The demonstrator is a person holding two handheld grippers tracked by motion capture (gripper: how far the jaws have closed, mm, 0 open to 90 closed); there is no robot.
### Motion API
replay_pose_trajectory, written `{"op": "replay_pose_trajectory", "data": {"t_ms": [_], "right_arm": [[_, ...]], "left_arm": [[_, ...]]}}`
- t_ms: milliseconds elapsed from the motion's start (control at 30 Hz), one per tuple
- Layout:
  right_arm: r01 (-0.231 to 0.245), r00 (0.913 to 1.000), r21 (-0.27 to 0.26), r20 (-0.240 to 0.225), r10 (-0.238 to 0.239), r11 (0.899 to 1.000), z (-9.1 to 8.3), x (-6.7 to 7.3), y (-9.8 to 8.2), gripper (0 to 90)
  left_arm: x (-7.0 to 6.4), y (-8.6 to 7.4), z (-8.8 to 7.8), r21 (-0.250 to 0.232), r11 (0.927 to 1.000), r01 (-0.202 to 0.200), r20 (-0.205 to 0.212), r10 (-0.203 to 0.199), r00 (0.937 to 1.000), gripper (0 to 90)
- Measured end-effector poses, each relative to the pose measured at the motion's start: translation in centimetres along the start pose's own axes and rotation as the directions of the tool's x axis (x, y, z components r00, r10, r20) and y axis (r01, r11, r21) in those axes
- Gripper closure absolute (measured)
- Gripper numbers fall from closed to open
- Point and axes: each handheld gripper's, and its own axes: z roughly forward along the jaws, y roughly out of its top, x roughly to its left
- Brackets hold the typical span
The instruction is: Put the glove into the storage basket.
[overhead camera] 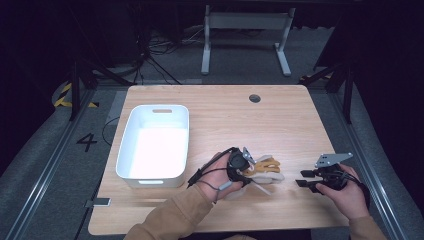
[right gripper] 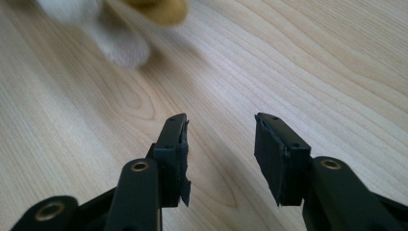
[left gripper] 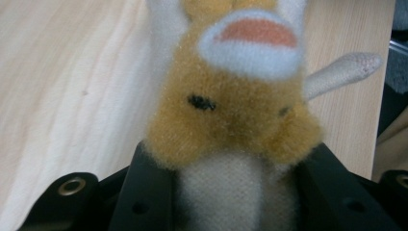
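Left gripper (overhead camera: 248,167) clamps a plush toy (overhead camera: 262,169) around its cream body, both jaws pressing in; the left gripper view shows its tan head (left gripper: 231,115) pointing away from the jaws. Toy's long axis runs roughly left-right across the worktop (overhead camera: 225,115), head toward the right side, in the front-middle area. Right gripper (overhead camera: 303,178) rests near the front right corner, jaws wide with nothing between them. White bin (overhead camera: 155,145) sits to the left, near the left edge; back half of worktop is open room.
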Motion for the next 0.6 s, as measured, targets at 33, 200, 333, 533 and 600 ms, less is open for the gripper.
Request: {"op": "replay_pose_trajectory", "data": {"t_ms": [33, 200, 333, 533, 600], "right_arm": [[0.001, 1.0, 0.002, -0.001, -0.001, 1.0, 0.1, -0.1, 0.1, 55.9], [0.005, 0.9999, -0.005, -0.012, -0.005, 1.0, 0.5, -0.6, 0.7, 55.8], [0.001, 0.9997, -0.029, -0.025, -0.001, 1.0, 1.1, -2.0, 1.6, 57.1], [0.003, 0.9996, -0.036, -0.03, -0.004, 0.999, 1.9, -3.0, 1.5, 57.6], [0.0, 0.9995, -0.037, -0.03, -0.001, 0.999, 2.0, -3.2, 1.4, 57.7]], "left_arm": [[0.2, 0.0, -0.7, -0.007, 0.9999, 0.012, -0.007, -0.012, 0.9999, 66.8], [0.7, -0.3, -2.2, -0.023, 0.9991, 0.036, -0.032, -0.037, 0.9988, 66.8], [1.1, -0.5, -3.3, -0.023, 0.9972, 0.07, -0.041, -0.071, 0.9966, 66.8], [1.4, -0.3, -4.7, -0.035, 0.994, 0.103, -0.056, -0.105, 0.9928, 66.9], [1.5, -0.4, -5.3, -0.044, 0.9916, 0.121, -0.06, -0.124, 0.9905, 66.9]]}}
